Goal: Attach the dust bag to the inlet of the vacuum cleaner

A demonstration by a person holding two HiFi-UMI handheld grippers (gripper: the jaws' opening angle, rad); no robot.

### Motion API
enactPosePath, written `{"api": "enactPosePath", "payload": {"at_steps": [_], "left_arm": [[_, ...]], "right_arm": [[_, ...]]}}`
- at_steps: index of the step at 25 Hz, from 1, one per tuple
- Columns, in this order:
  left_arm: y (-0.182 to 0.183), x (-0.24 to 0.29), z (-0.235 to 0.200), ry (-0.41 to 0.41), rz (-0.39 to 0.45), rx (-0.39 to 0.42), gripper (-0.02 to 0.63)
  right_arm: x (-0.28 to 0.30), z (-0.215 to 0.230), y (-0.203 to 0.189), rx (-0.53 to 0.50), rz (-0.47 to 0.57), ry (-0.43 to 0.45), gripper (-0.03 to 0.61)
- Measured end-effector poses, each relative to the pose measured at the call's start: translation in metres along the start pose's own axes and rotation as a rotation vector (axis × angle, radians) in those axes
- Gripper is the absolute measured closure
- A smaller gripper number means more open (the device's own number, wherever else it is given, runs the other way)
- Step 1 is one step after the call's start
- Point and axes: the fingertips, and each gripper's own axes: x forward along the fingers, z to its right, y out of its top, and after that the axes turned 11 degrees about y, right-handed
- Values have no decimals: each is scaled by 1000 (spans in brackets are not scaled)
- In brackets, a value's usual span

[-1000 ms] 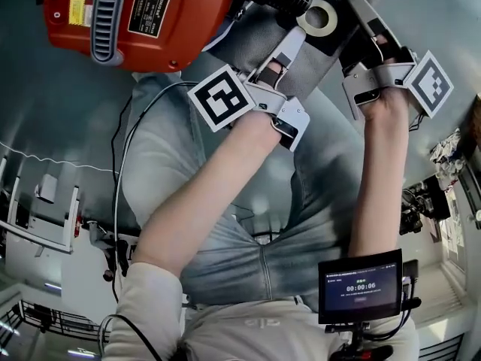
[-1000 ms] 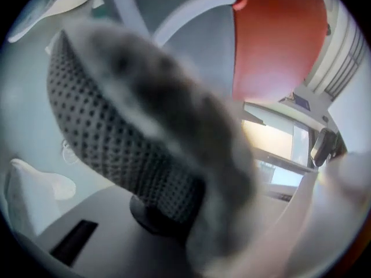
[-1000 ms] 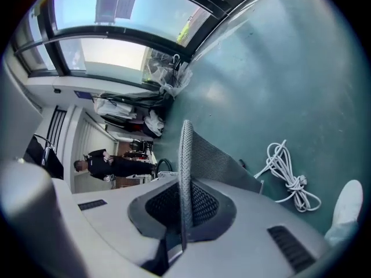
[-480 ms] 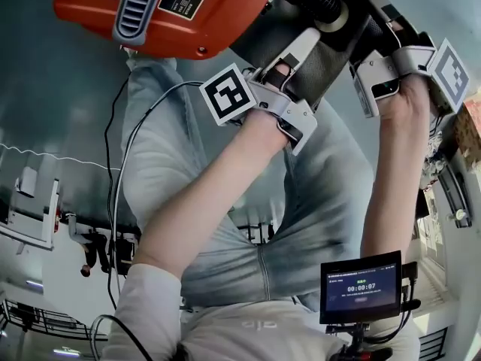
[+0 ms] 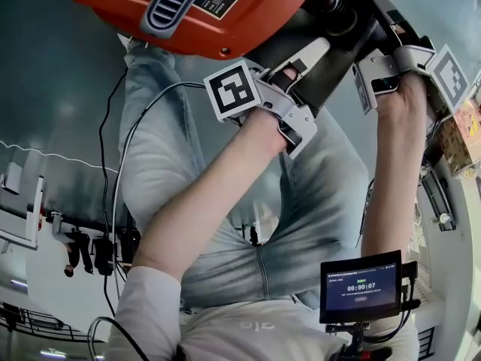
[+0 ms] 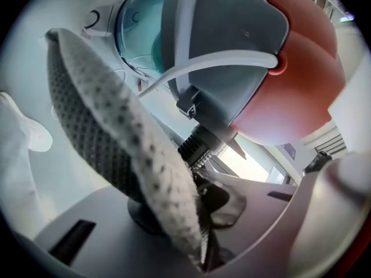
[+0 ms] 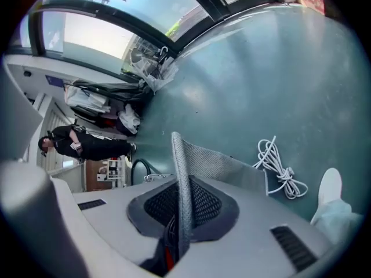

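Both claws pinch the grey mesh dust bag [image 5: 334,65] between them: the left gripper [image 5: 308,55] is pressed tight on one edge, the right gripper [image 5: 382,32] on the other. The bag sits at one o'clock in the head view, just beside the ribbed inlet [image 6: 203,146] of the red vacuum cleaner [image 5: 203,6] at twelve o'clock.

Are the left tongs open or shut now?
Shut on the bag: in the left gripper view, the left tongs pinch its dotted grey fabric between them, near the red vacuum.
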Motion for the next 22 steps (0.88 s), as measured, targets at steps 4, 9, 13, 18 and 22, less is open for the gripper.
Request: {"api": "enactPosePath", "payload": {"at_steps": [4,9,13,18,22], "left_arm": [[-6,15,-5,13,45,-17,548],[-16,-1,8,104,85,-66,586],[-3,-1,-2,177,70,13,591],[-2,7,-7,107,39,-5,591],[-10,-2,12,97,35,-73,591]], "right_arm": [[1,6,10,-90,-51,-12,552],[8,13,5,-56,-101,3,554],[-1,2,1,-36,-35,-5,555],[-9,1,9,-120,-7,-72,555],[5,13,14,-77,-77,-86,555]]}}
